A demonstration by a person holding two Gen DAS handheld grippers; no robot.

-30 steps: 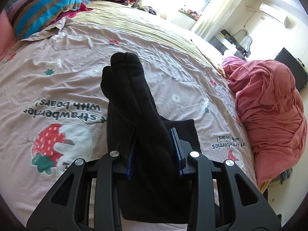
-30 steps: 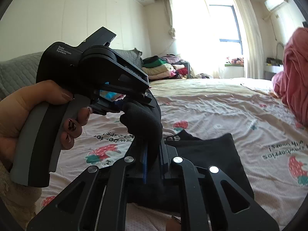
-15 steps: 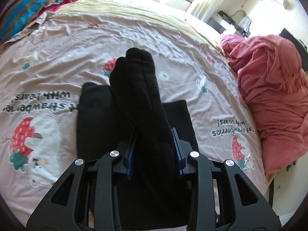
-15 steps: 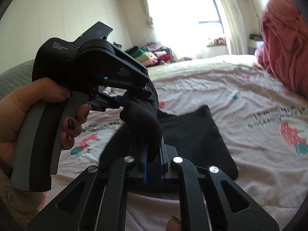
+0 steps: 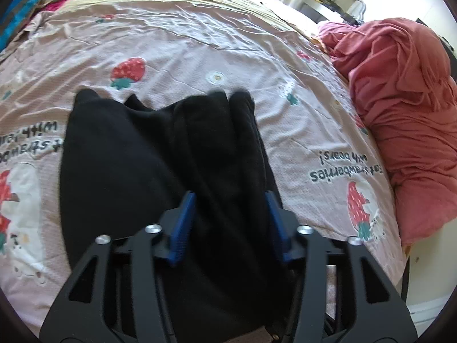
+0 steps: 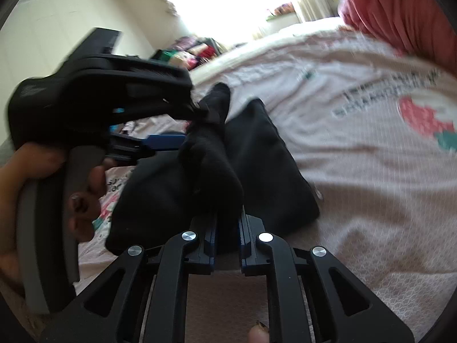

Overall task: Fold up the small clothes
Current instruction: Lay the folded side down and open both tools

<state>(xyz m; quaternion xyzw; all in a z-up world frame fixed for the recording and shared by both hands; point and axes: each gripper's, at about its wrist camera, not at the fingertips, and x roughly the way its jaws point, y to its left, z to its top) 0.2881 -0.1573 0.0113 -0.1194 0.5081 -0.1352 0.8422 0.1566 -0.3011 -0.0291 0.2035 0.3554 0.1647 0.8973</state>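
A black garment lies flat on the strawberry-print bed sheet, with a thick folded strip of it running up the middle. My left gripper is low over it. Its jaws are opening, the blue pads stand apart on either side of the strip, and their inner faces show. In the right wrist view my right gripper is shut on the near end of the same black garment. The left gripper, held by a hand, sits just beyond it on the left.
A heap of red-pink bedding fills the right side of the bed. A striped pillow lies at the far left corner. Stacked folded clothes sit at the far end near the bright window.
Both grippers have come down toward the bed, bringing the raised black strip down onto the rest of the garment. The left jaws have spread wider; the right ones stay clamped.
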